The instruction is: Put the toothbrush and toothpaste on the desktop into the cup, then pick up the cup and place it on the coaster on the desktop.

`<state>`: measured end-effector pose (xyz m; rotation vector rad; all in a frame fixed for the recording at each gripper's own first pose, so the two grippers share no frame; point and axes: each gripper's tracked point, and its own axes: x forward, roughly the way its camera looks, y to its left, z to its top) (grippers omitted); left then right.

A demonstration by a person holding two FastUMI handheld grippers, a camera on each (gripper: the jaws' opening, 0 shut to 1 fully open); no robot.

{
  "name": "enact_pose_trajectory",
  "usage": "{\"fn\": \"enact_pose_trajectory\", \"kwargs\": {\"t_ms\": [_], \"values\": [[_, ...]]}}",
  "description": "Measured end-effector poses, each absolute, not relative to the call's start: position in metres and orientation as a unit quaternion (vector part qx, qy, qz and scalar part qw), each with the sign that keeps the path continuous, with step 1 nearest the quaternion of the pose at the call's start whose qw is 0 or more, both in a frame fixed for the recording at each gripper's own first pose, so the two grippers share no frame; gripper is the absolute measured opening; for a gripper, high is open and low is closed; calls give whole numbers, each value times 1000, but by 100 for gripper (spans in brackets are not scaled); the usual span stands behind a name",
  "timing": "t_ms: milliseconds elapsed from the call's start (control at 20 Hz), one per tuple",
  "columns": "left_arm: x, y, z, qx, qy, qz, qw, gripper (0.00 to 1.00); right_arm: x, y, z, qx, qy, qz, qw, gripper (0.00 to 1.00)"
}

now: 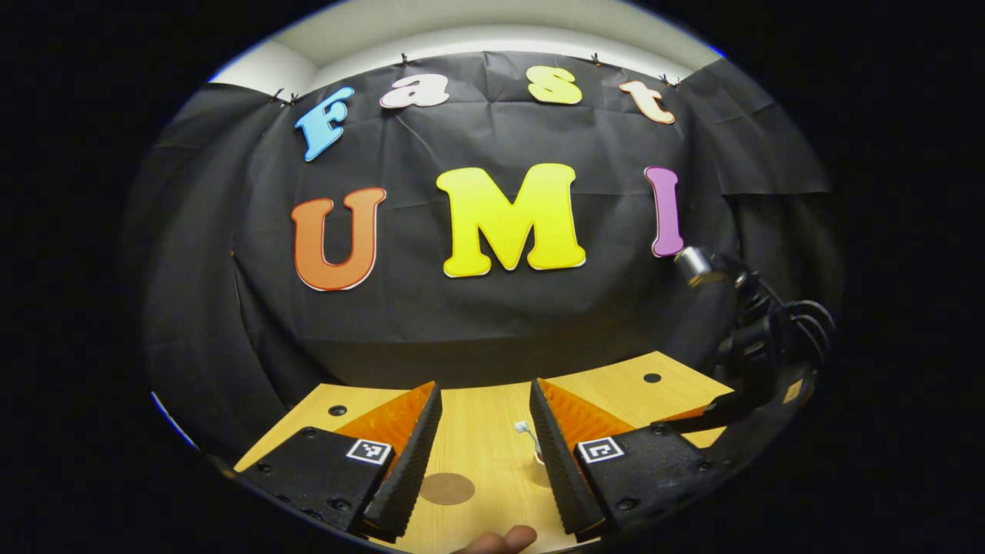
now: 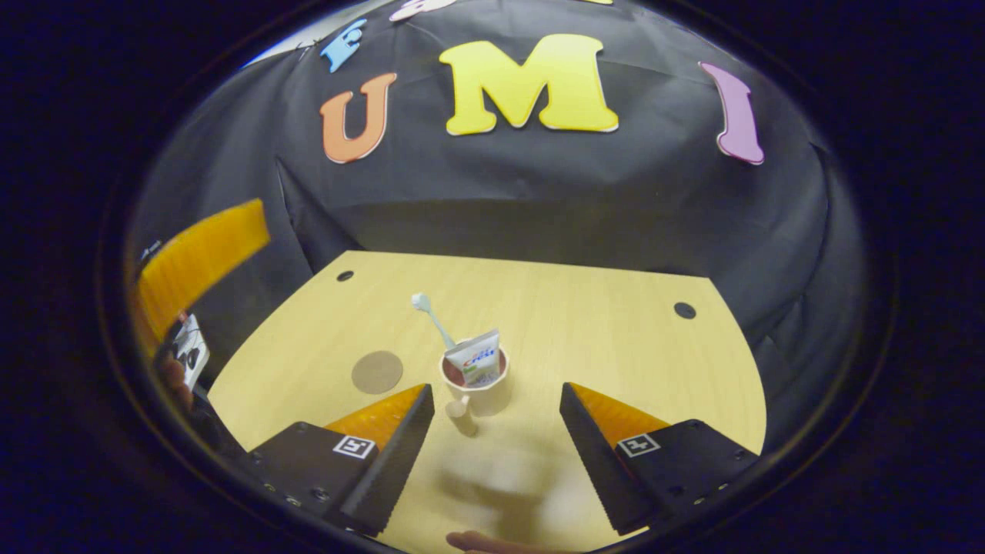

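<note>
Left claw: fingers spread wide with nothing between them, held above the light wooden table; seen from the right gripper view it sits at the far left edge, well left of the cup.
Round brown coaster: flat on the table, near the cup's left side, apart from it and bare; in the left gripper view it lies between the left claw's fingers, lower down.
White toothbrush: stands tilted in the cup, its head leaning up and to the left, past the rim.
White cup with a dark inside: upright near the middle of the table, small handle on its near left side.
White toothpaste tube with blue and red print: stands in the cup, just right of the toothbrush, its flat end sticking up above the rim.
Right claw: fingers spread wide, gripping nothing, on the near side of the cup and apart from it.
</note>
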<state>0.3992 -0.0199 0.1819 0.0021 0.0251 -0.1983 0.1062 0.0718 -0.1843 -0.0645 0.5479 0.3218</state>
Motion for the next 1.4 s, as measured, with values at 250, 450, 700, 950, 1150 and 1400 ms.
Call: {"fn": "enact_pose_trajectory", "kwargs": {"t_ms": [250,450,700,950,1150,1400], "values": [[373,24,195,-12,25,-88,996,92,123,94,-225,-26,349,134,927,98],[357,63,203,-8,20,-60,998,95,131,103,-249,-22,406,113,907,97],[347,109,195,-22,32,-22,999,96,148,109,-271,-49,460,86,883,96],[340,140,187,-18,33,1,999,96,165,110,-283,-65,502,54,861,91],[338,156,176,-18,45,11,999,96,169,111,-292,-88,524,33,847,74],[339,167,173,-16,46,13,999,96,168,112,-301,-76,546,21,834,64]]}}
